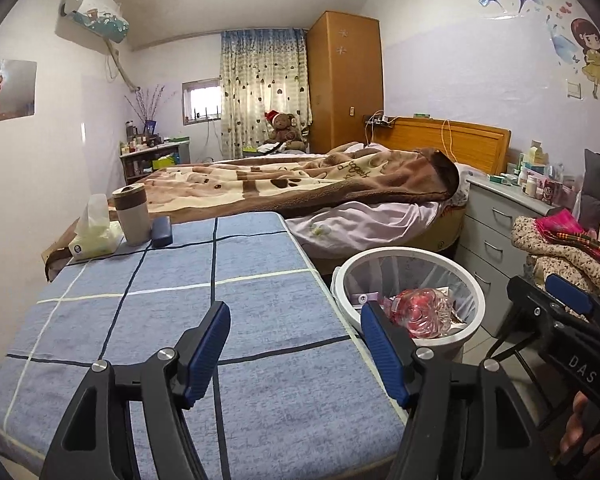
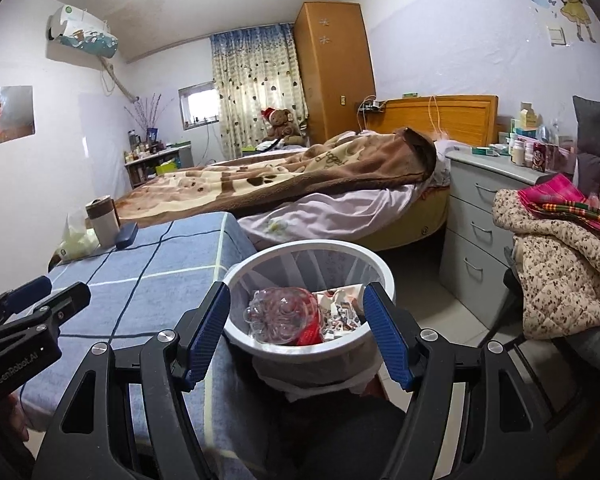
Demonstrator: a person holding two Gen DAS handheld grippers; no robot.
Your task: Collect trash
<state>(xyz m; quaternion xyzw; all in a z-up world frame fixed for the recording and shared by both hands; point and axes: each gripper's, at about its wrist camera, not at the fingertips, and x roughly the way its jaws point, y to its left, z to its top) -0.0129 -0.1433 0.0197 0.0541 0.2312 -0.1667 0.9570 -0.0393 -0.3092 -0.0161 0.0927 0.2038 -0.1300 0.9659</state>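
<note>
Now the white trash bin (image 2: 308,292) stands on the floor, touching the right edge of the bench (image 1: 188,320), which is covered in a blue checked cloth. Inside the bin, against its clear liner, lie a crushed clear plastic bottle (image 2: 280,314) with a red label and, just right of it, a printed paper wrapper (image 2: 340,312). The left tool (image 1: 296,354) hangs released over the bench's near right corner, just left of the bin, with nothing between its blue pads (image 1: 206,352). The right tool (image 2: 296,334) is likewise released and empty, hovering above the bin's near rim, so that the bin shows between its 2 fingers; from the left wrist view it appears to the right of the bin. Well beyond the bin, at the bench's far left end, sit a tissue pack (image 1: 94,232), a lidded cup (image 1: 132,214) and a dark blue case (image 1: 161,232), close together. Behind the bin lies a bed (image 2: 300,176) under a brown blanket. To the right of the bin stand a grey chest of drawers (image 2: 480,232) and a chair heaped with a floral quilted coat (image 2: 560,264).
</note>
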